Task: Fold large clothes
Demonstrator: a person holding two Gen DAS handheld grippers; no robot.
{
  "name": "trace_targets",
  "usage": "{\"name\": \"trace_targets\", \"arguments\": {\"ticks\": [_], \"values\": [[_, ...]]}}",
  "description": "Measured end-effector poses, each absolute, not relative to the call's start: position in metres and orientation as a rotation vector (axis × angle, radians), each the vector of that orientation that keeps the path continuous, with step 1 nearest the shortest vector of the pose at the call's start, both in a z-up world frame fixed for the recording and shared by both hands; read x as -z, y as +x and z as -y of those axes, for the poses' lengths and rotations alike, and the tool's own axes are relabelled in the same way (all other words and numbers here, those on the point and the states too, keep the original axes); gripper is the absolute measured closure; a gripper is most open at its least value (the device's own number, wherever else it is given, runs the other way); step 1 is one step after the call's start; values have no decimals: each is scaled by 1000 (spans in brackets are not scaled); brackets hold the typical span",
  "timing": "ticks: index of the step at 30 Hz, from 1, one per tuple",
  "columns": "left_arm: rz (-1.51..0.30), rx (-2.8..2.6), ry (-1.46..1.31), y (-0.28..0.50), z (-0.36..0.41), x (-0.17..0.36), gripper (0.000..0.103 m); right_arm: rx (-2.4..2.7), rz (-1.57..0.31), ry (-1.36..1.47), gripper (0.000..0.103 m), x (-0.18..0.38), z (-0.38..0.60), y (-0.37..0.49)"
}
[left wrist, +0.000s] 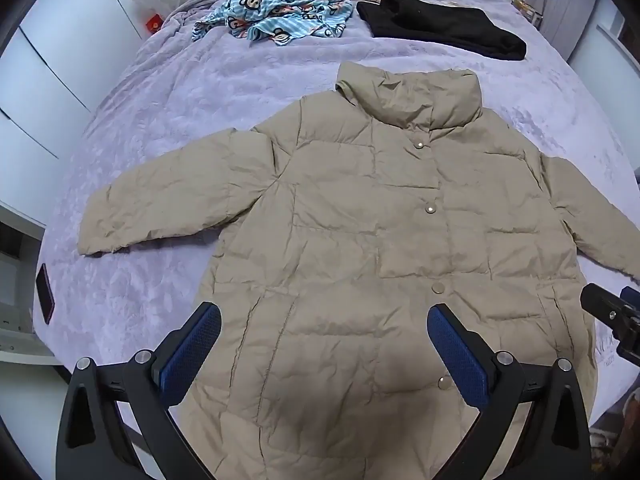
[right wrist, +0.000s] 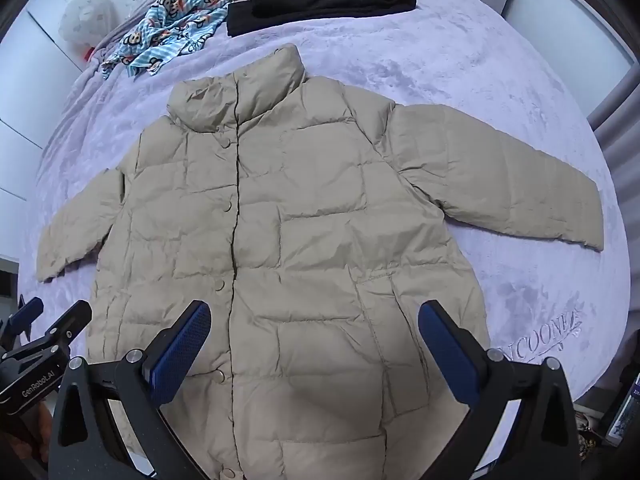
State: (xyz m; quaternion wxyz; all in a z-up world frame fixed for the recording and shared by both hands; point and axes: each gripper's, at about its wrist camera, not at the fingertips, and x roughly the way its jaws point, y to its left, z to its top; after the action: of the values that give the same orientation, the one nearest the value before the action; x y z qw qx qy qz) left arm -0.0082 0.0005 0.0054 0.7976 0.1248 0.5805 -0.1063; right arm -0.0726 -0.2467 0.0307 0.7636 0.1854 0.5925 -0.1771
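Across the middle of the bed (left wrist: pixel 168 120), toward its near edge, the beige puffer jacket (left wrist: pixel 360 240) lies face up, snaps closed and both sleeves spread outward, likely laid flat so the folds can start from the sleeves. Its quilted shell looks thin and crinkly over soft padding; the bed cover is plush lilac fleece. Both the left gripper (left wrist: pixel 324 344) and right gripper (right wrist: pixel 314 340) hover above the hem, fingers wide apart and holding nothing (other clothes wait at the far edge).
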Motion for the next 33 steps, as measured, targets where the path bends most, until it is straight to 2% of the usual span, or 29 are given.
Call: {"name": "trace_targets", "arguments": {"ticks": [33], "values": [[-1275,233,223,-9,5,-3,0,364,-1312,375,0,-26,239,-66]]}}
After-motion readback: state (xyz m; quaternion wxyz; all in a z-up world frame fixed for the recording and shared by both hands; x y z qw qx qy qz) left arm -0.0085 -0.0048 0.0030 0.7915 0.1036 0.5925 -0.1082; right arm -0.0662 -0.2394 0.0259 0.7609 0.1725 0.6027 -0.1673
